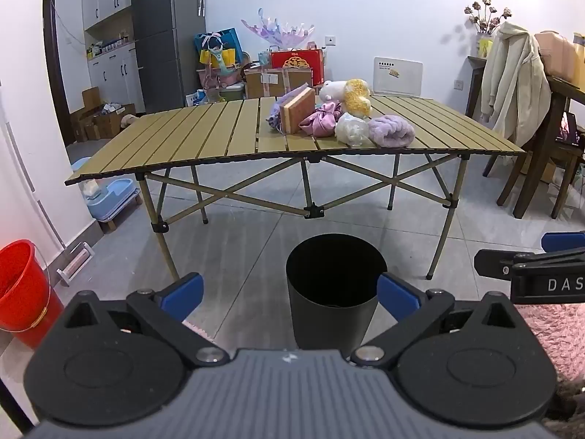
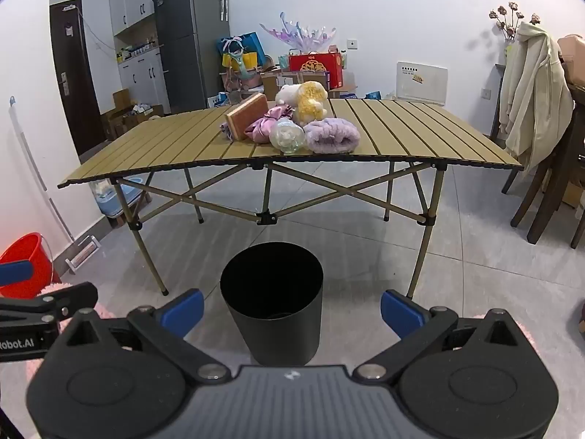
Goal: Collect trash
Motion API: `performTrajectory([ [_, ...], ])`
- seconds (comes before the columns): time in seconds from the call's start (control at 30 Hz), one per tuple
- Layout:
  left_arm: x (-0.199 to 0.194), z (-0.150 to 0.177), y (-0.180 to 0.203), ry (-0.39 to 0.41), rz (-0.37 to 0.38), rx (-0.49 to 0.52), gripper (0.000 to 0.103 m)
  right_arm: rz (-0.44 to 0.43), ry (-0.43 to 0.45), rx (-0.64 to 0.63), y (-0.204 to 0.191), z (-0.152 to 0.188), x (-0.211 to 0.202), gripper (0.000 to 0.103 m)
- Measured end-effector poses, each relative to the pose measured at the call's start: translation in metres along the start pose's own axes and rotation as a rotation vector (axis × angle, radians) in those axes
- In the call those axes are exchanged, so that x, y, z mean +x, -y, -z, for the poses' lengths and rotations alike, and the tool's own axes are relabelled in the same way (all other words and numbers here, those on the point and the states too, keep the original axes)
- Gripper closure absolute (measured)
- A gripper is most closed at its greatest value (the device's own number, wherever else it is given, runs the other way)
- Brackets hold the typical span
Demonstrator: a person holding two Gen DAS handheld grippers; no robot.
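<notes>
A black round bin (image 1: 334, 289) (image 2: 272, 296) stands on the floor in front of the folding table (image 1: 204, 135) (image 2: 420, 135). On the table lies a pile: an orange sponge (image 1: 298, 109) (image 2: 246, 115), a pink satin cloth (image 1: 320, 120) (image 2: 261, 124), a clear crumpled bag (image 1: 351, 130) (image 2: 287, 135), a purple fluffy cloth (image 1: 391, 130) (image 2: 331, 135) and a yellow-white plush toy (image 1: 351, 95) (image 2: 307, 100). My left gripper (image 1: 290, 292) is open and empty, with the bin seen between its fingers. My right gripper (image 2: 292, 309) is open and empty too, low before the bin.
A red bucket (image 1: 22, 289) (image 2: 27, 259) stands at the left wall. A pink rug (image 1: 555, 329) lies under the grippers. Wooden chairs with a cream jacket (image 1: 512, 84) (image 2: 530, 87) stand right of the table. Boxes and a fridge (image 1: 164, 33) line the back wall.
</notes>
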State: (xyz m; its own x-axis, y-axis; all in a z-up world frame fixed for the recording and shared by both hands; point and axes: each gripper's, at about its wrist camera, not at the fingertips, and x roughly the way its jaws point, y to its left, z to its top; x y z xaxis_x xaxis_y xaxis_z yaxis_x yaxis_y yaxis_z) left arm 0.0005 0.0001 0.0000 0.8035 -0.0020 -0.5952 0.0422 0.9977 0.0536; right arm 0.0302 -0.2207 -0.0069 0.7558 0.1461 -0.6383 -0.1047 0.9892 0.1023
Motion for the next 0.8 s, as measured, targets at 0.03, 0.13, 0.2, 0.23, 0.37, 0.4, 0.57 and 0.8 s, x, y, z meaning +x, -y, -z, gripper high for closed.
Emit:
performTrajectory([
  [0.03,-0.0001,0.0001,0.0,0.003,0.0,0.0,0.0,0.001,-0.001,-0.001,-0.0001,0.0,-0.0001,0.0],
  [0.13,0.0007,0.0,-0.0003,0.004,0.001,0.0,0.0,0.001,-0.001,-0.001,-0.0002,-0.0001,-0.0002,0.0],
  [0.2,-0.0002,0.0001,-0.0001,0.008,-0.001,0.0,0.0,0.001,-0.001,-0.001,0.0,-0.0003,0.0001,0.0],
  [0.23,-0.0001,-0.0001,-0.0002,0.009,-0.001,0.0,0.0,0.001,-0.001,-0.001,0.0001,-0.0005,0.0003,0.0],
  [0.37,-0.0001,0.0002,0.0001,0.01,-0.002,0.001,0.0,0.003,0.004,-0.003,-0.0004,0.0002,-0.0011,0.0],
  [0.4,0.0001,0.0001,0.0003,0.009,-0.003,0.002,0.0,0.002,0.004,-0.002,-0.0001,0.0,-0.0008,0.0],
  [0.57,-0.0005,0.0002,0.0003,0.013,-0.001,0.003,0.0,0.002,0.006,-0.005,0.0,-0.0004,-0.0003,0.0],
  [0.8,-0.0006,0.0002,0.0006,0.013,-0.001,0.005,0.0,0.002,0.007,-0.005,0.0,-0.0006,-0.001,0.0],
])
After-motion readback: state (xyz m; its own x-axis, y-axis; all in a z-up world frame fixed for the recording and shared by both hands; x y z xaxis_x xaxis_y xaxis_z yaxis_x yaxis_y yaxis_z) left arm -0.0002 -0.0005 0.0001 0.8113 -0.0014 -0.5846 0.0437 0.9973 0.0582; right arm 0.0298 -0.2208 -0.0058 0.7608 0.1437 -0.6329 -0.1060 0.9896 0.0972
